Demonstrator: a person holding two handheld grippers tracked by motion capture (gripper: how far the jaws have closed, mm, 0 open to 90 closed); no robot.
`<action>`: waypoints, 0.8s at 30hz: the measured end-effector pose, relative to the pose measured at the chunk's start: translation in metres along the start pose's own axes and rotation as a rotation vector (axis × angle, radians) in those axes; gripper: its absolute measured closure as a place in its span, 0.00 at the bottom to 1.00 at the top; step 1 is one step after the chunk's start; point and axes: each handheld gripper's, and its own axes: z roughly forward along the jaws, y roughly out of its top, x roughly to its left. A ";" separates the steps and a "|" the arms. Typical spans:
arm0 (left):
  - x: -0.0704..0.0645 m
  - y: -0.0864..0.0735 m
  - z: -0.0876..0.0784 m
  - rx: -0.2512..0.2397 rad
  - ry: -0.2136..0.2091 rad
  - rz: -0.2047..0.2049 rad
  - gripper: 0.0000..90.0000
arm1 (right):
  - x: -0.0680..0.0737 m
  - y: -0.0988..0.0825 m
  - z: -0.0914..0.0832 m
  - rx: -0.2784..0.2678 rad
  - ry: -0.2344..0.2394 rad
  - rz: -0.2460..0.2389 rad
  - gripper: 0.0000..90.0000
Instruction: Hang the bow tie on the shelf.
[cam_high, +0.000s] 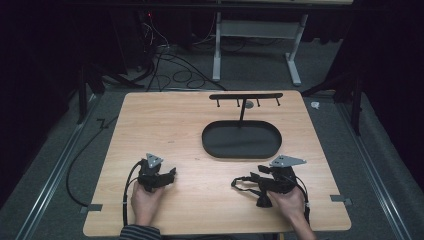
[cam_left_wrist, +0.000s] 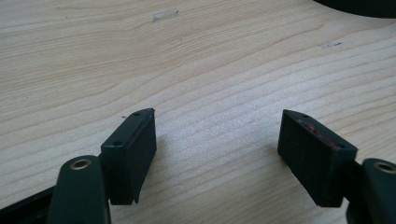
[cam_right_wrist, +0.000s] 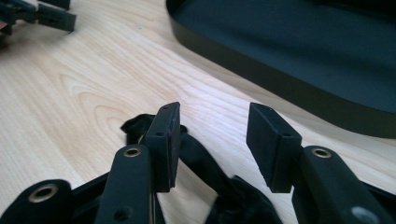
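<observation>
From the high view, the left gripper (cam_high: 172, 174) rested on the pale wooden desk (cam_high: 165, 125) at about seven o'clock, held in a hand (cam_high: 145, 202), its jaws spread with nothing between them. The right gripper (cam_high: 240, 184) sat at about five o'clock, pointing toward nine o'clock, with a black strap (cam_high: 245, 184) looped on the desk at its jaws. At about one o'clock lay a black oval tray (cam_high: 241, 140) with a thin post carrying a hooked crossbar (cam_high: 245, 96).

In the left gripper view, the jaws stood wide apart over bare, grained wood, their flat black pads (cam_left_wrist: 135, 149) touching nothing.

In the right gripper view, the jaws stood about half open. The black strap (cam_right_wrist: 201, 163), soft and matte like fabric, lay crumpled on the desk, passing under the left pad (cam_right_wrist: 163, 140) and into the gap between the pads; I could not tell whether either pad pressed it. The tray's low smooth wall (cam_right_wrist: 261, 70) ran across at one o'clock.
</observation>
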 end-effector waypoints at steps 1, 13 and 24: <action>0.000 0.000 0.000 0.001 -0.001 0.000 0.32 | 0.001 0.000 0.002 0.003 0.006 -0.002 0.63; 0.000 0.000 0.000 0.001 -0.002 0.000 0.32 | 0.010 0.002 0.024 0.071 0.055 -0.022 0.65; 0.000 0.000 0.000 0.000 0.000 0.000 0.32 | 0.011 -0.002 0.037 0.101 0.061 -0.028 0.72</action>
